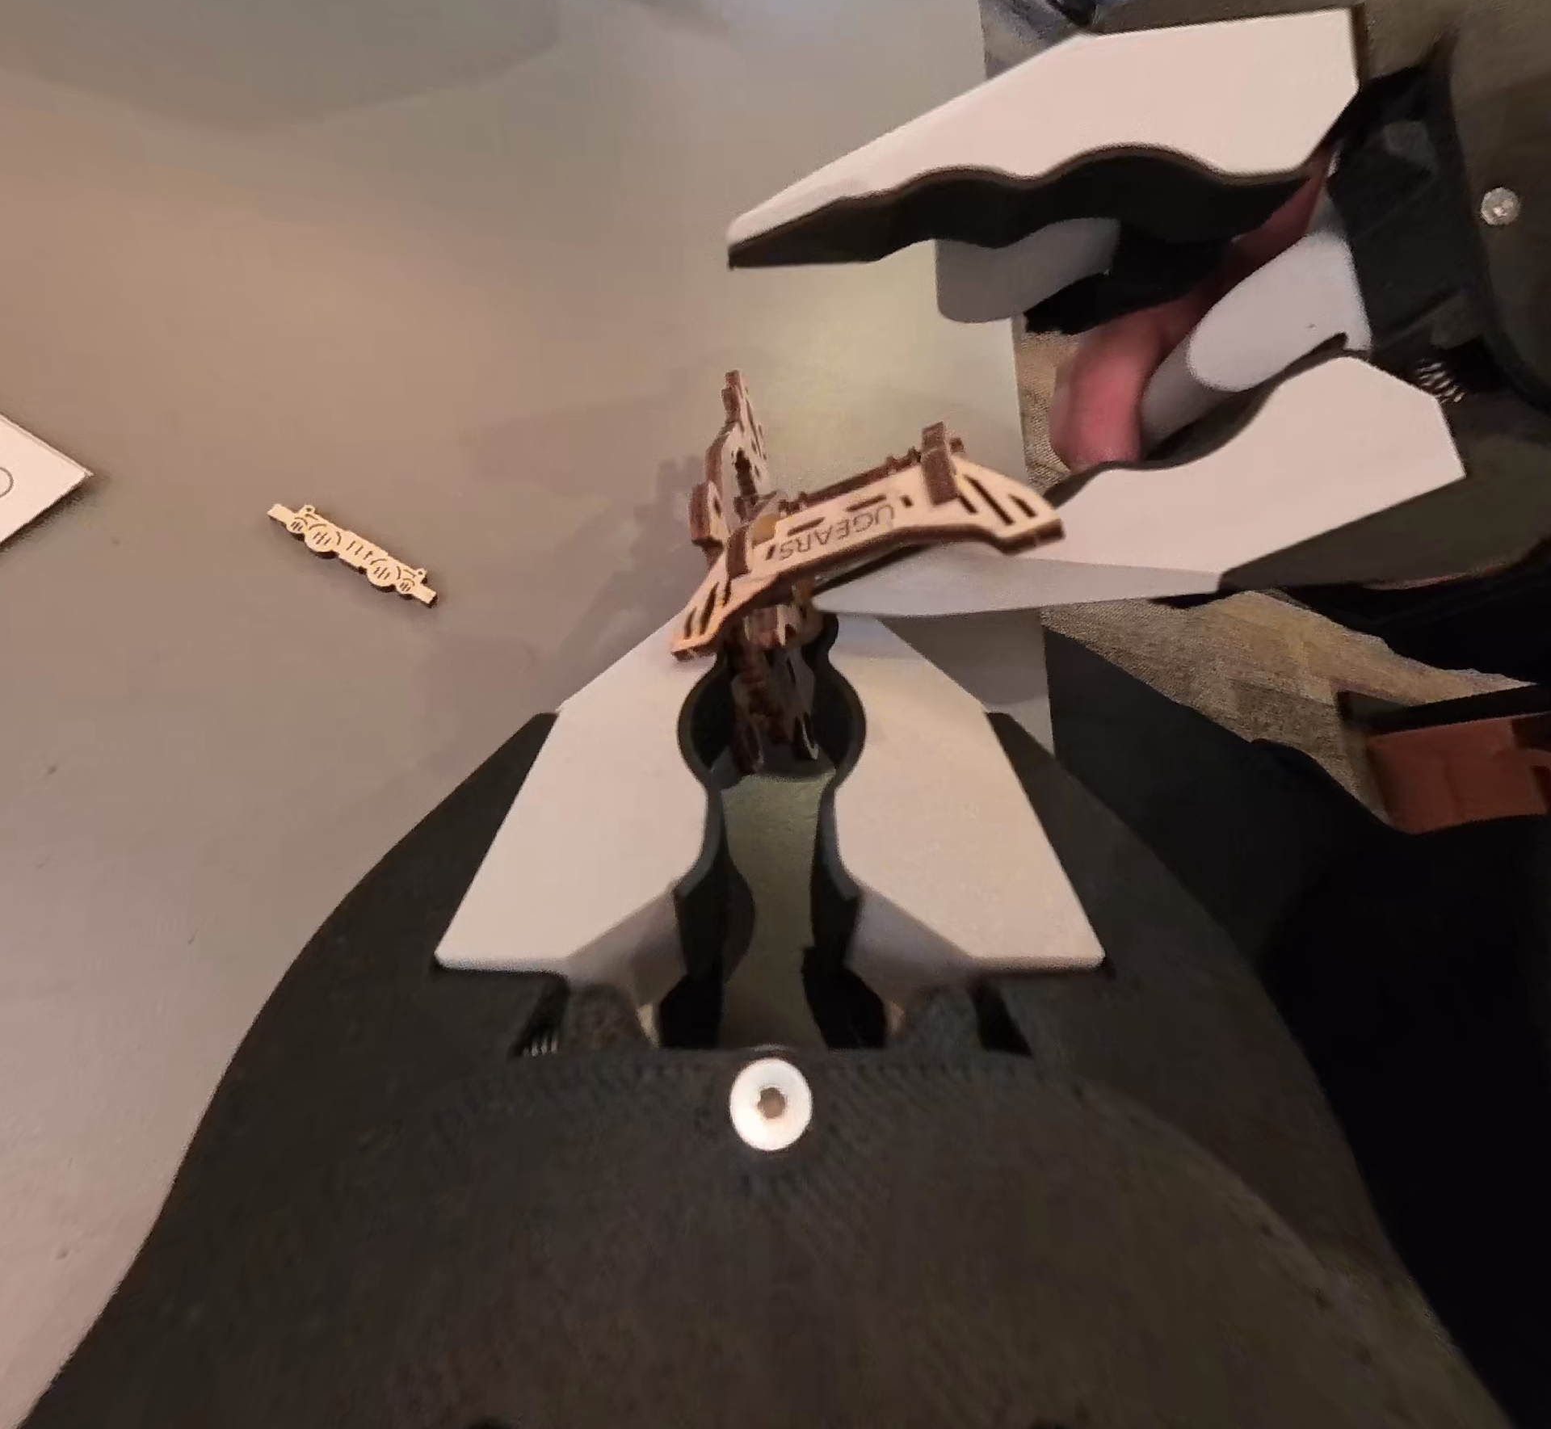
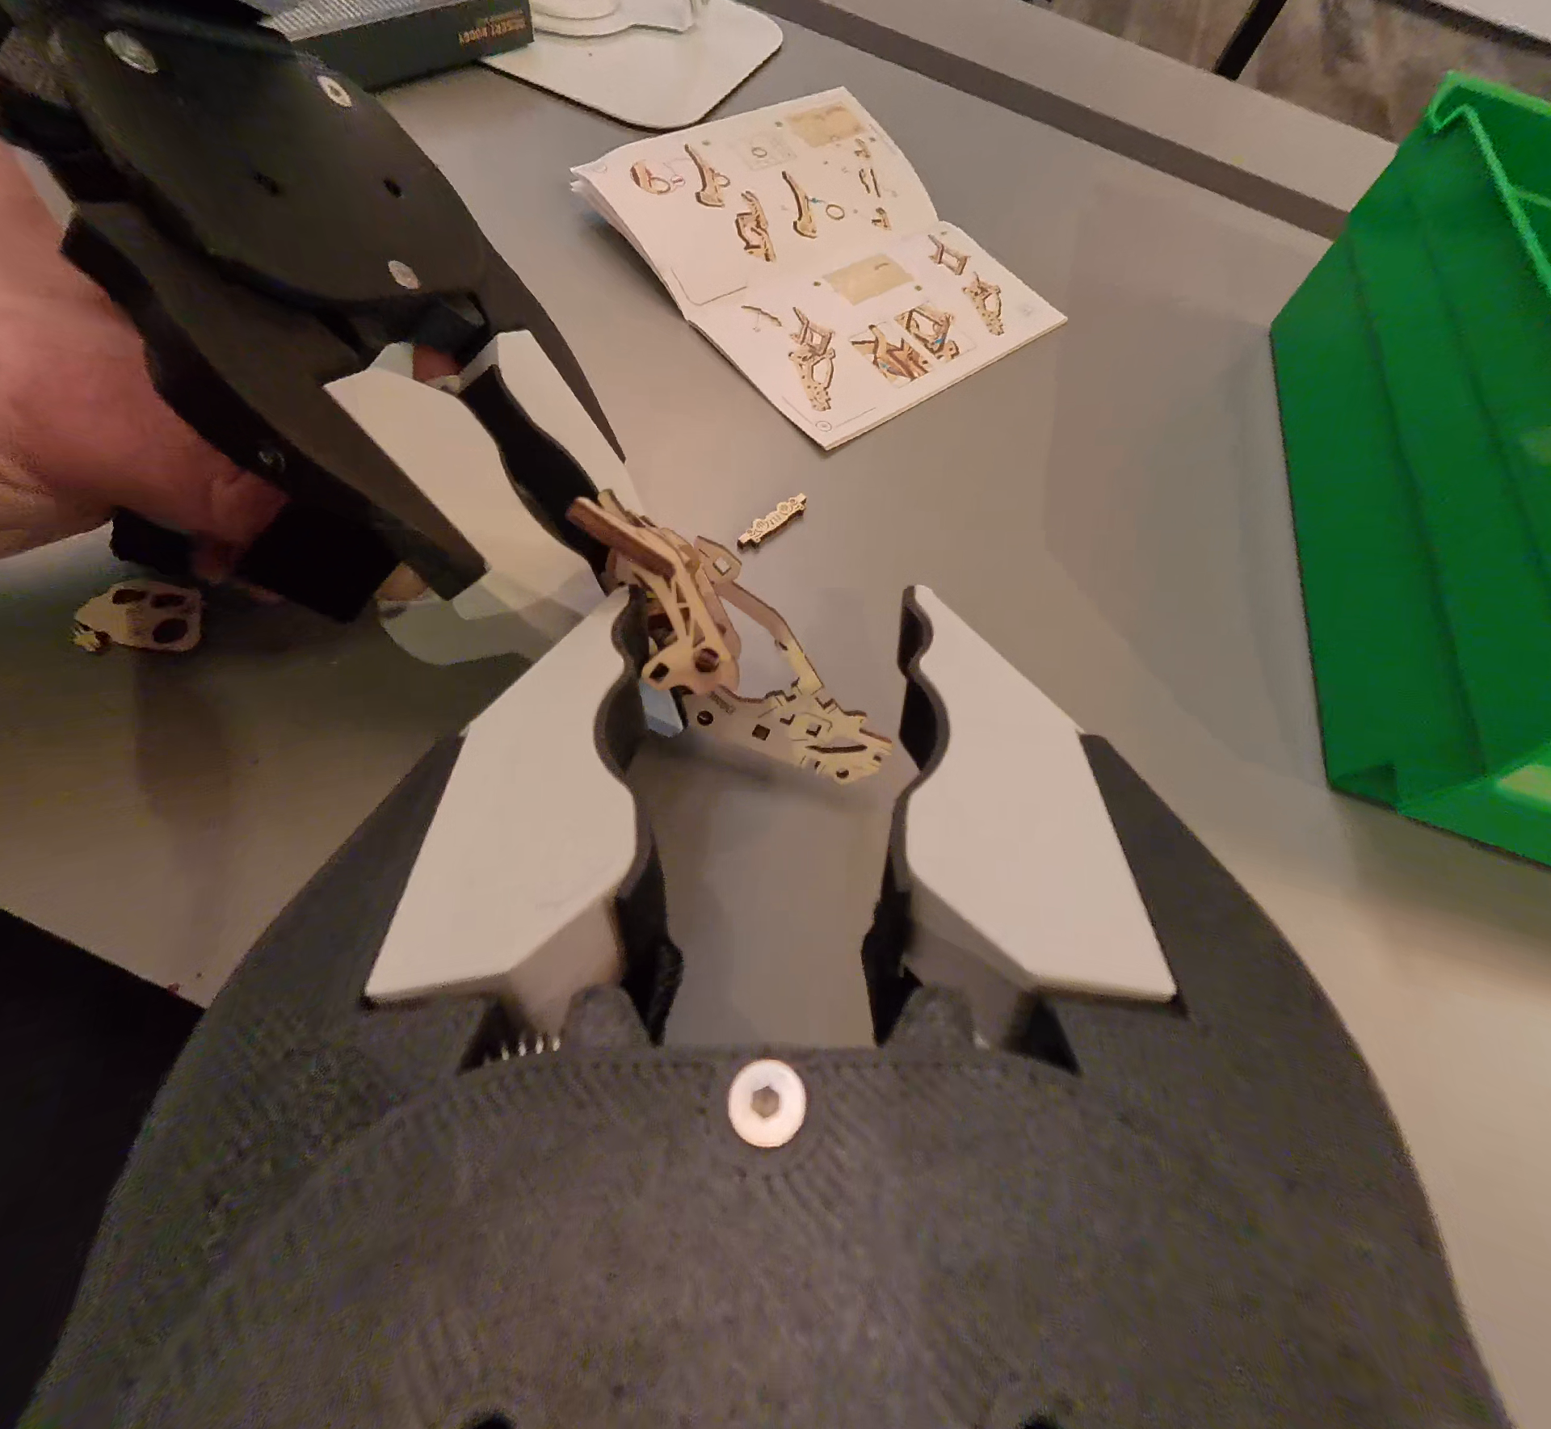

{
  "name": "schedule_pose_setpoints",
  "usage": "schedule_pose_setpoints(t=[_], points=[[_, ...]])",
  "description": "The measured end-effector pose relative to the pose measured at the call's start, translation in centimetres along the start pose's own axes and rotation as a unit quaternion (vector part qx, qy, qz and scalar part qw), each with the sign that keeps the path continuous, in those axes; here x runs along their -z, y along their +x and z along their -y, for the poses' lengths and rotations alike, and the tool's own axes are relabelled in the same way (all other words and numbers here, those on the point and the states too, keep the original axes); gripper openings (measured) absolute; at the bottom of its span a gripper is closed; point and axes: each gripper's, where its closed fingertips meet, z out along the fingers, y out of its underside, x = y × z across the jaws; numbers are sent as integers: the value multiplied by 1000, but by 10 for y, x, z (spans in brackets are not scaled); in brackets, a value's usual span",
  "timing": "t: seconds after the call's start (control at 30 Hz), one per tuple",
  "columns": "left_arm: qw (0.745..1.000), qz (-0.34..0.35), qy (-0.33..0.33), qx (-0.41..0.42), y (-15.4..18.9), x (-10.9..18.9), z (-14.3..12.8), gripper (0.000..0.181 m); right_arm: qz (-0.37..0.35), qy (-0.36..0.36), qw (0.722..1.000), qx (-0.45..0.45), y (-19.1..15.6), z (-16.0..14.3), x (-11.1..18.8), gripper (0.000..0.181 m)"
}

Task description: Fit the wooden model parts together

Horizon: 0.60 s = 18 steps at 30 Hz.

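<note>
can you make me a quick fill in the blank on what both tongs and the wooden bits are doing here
1. The left tongs are shut on the wooden ____.
2. The right tongs stand ____, gripping nothing.
3. A small loose wooden strip lies on the ____.
4. The open booklet lies left of the ____ bin.

Missing words: model; open; table; green

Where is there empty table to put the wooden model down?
Bare table lies between the open booklet and the green bin, beyond the small wooden strip. It is crowded at the left, where the left gripper holds the wooden model above a loose wooden piece.
</note>
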Motion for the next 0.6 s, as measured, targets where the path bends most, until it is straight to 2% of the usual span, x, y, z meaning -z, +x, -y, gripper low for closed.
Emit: schedule_pose_setpoints(t=[0.17, 0.3, 0.4, 0.47, 0.57, 0.6], points=[[1000, -11, 7, 19, 0, 2, 1, 10, 9, -10, 1000, 1, -2, -5, 6, 52], [999, -20, 13, 22, 1, 4, 3, 10, 48, -32, 998, 13, -12, -15, 15, 66], [1000, -22, 14, 12, 3, 5, 4, 10, 90, -32, 995, 18, -18, -14, 25, 62], [999, -27, 16, 1, 6, 6, 6, 10, 125, -20, 992, 11, -19, -7, 32, 48], [999, -30, 16, -20, 9, 6, 6, 10, 177, -21, 984, 7, -19, -5, 32, 42], [999, -35, 25, -33, 13, 7, 9, 10, 200, -20, 980, 2, -20, -5, 31, 45]])
